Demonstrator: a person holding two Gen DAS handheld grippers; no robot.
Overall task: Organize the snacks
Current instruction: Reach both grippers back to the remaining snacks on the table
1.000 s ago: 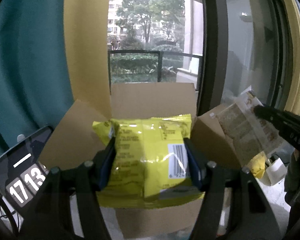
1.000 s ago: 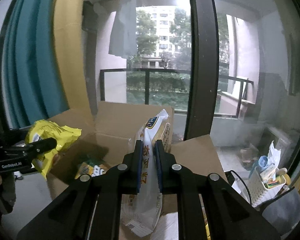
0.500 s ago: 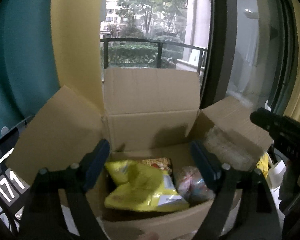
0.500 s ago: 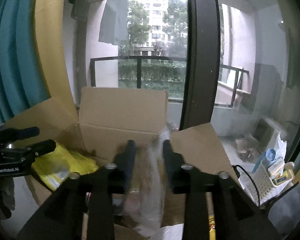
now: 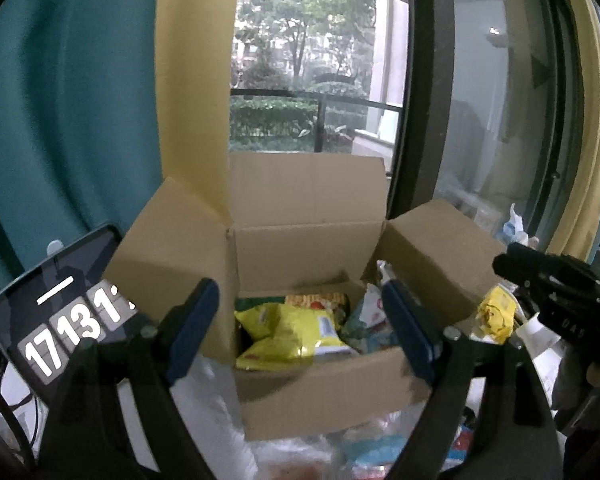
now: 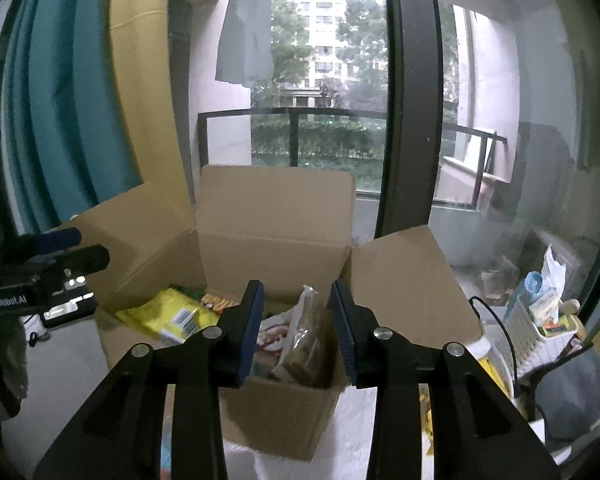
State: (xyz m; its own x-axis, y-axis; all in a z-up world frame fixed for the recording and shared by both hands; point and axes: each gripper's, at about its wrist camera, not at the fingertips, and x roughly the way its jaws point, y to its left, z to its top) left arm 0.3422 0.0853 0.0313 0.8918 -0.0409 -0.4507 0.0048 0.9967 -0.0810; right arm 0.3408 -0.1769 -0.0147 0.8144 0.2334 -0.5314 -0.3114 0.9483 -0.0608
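Now yellow snack bag (image 5: 292, 332) in box (image 5: 320, 392), beyond parted left gripper (image 5: 300, 336)

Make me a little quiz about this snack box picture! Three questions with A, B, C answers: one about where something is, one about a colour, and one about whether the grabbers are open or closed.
1. Where is the yellow snack bag?
A. Inside the cardboard box
B. On the balcony outside
C. Hanging on the curtain

2. What colour is the curtain at the left?
A. Red
B. Teal
C. White

3. How is the left hand-held gripper?
A. Shut on the yellow bag
B. Shut on a box flap
C. Open, holding nothing

Answers:
1. A, the bag lies among other packets down in the open box.
2. B, the big fold of cloth beside the window is teal.
3. C, its blue pads stand wide apart and touch nothing; the bag lies in the box beyond them.
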